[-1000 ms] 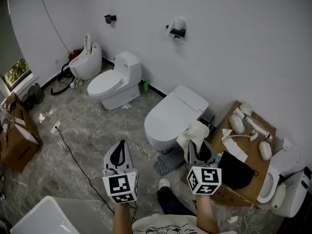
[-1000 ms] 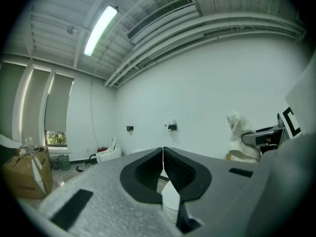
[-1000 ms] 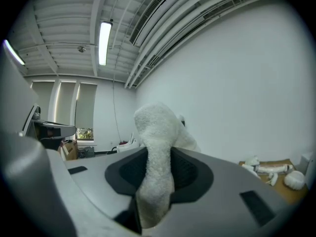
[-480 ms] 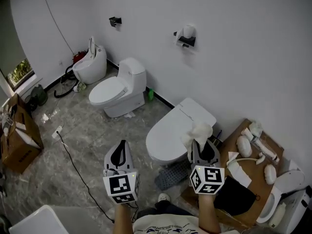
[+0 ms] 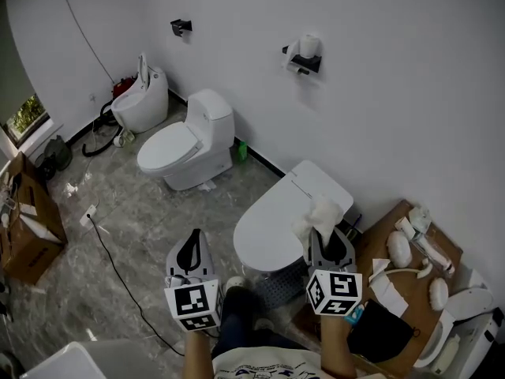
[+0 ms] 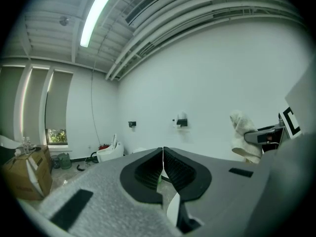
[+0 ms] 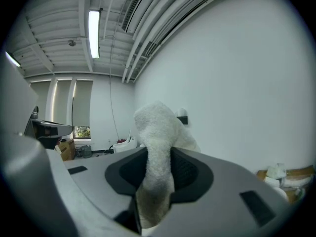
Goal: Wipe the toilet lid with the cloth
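Observation:
A white toilet with its lid (image 5: 272,219) down stands right in front of me, its tank end against the wall. My right gripper (image 5: 325,239) is shut on a white cloth (image 5: 318,215), which sticks up past its jaws over the lid's right edge. The same cloth (image 7: 159,147) fills the middle of the right gripper view. My left gripper (image 5: 192,247) is shut with nothing in it, held left of the toilet over the floor; its jaws (image 6: 162,169) meet in the left gripper view, where the cloth (image 6: 243,137) shows at the right.
A second toilet (image 5: 185,142) and a third one (image 5: 142,99) stand further left along the wall. A cardboard sheet with white parts (image 5: 410,267) lies at the right. A brown box (image 5: 28,231) sits at the left, a black cable (image 5: 118,263) crosses the floor, and a paper-roll holder (image 5: 304,54) hangs on the wall.
The view has shifted closer to the near toilet. My right gripper with the cloth now sits over the lid's right edge. A dark shoe has come into view below.

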The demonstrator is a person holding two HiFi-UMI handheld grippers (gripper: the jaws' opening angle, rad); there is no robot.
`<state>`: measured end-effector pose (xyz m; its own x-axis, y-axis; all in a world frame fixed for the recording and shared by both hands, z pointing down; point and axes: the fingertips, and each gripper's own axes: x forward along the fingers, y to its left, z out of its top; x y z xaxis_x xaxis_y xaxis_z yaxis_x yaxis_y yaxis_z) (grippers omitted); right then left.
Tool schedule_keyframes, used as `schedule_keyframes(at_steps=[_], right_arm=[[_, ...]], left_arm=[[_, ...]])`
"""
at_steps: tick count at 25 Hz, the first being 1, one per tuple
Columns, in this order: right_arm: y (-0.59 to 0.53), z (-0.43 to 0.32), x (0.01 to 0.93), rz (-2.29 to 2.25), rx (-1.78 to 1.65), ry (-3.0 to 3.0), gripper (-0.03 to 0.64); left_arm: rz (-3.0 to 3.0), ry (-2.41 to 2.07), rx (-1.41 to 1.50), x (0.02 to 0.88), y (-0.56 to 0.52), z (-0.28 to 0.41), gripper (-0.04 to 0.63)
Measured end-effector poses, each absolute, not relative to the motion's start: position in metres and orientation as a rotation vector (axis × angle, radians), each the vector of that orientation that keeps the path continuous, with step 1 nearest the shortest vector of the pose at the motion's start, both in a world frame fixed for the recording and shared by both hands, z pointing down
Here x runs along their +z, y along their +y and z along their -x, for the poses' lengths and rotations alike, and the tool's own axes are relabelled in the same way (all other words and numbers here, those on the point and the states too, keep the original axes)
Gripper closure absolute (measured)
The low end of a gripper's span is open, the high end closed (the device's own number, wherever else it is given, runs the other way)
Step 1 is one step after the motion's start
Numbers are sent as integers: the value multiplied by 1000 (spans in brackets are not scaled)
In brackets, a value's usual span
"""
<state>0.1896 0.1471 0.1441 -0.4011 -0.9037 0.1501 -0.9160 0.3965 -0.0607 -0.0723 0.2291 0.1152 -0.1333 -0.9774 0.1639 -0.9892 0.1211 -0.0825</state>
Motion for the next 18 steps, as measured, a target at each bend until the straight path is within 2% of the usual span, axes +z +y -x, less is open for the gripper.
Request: schedule_keyframes(at_steps=[18], right_arm=[[-23,-144,197,-1796,263,-2325,502]], left_arm=[[-2247,-2047,336,151,8,123,586]])
